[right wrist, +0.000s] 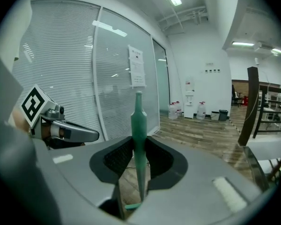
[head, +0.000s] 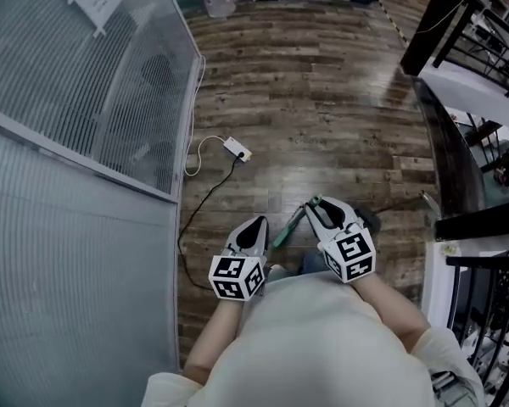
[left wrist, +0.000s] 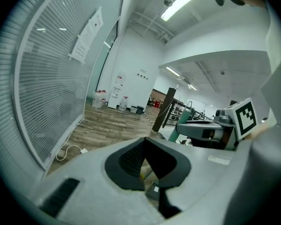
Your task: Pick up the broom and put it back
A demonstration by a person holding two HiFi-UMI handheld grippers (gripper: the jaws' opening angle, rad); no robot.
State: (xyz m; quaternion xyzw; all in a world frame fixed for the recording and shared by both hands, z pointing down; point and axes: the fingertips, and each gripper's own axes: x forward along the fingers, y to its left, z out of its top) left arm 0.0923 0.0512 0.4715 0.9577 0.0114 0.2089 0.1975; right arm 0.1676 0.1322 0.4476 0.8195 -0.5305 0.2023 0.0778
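No writing legible anywhere: printed sheet [right wrist: 137, 67] fixed to the glass partition [head: 85, 100], ahead and to the left of the right gripper [right wrist: 139, 143], print too small to make out. Black-and-white square markers on each gripper's cube, no letters.

Both grippers held low and close in front of the person's pale-shirted torso [head: 322, 346], side by side, pointing forward and slightly down over the wooden floor [head: 322, 100]. Right gripper clamped on the green broom handle [right wrist: 139, 121], pads pressing it from both sides. Handle upright between the pads in the right gripper view. Seen from the head view, slanting down and back to end close beside the left gripper [head: 257, 224]. Left gripper just beside the right, jaws drawn together at the tips, nothing between them.

Ahead of the left gripper, on the floor near the foot of the partition, a white power adapter [head: 236, 148]. Far ahead of the right gripper, large clear water jugs [right wrist: 200, 110] with red tops, fill level not discernible. Just to their right, a dark bin [right wrist: 223, 115], contents hidden.
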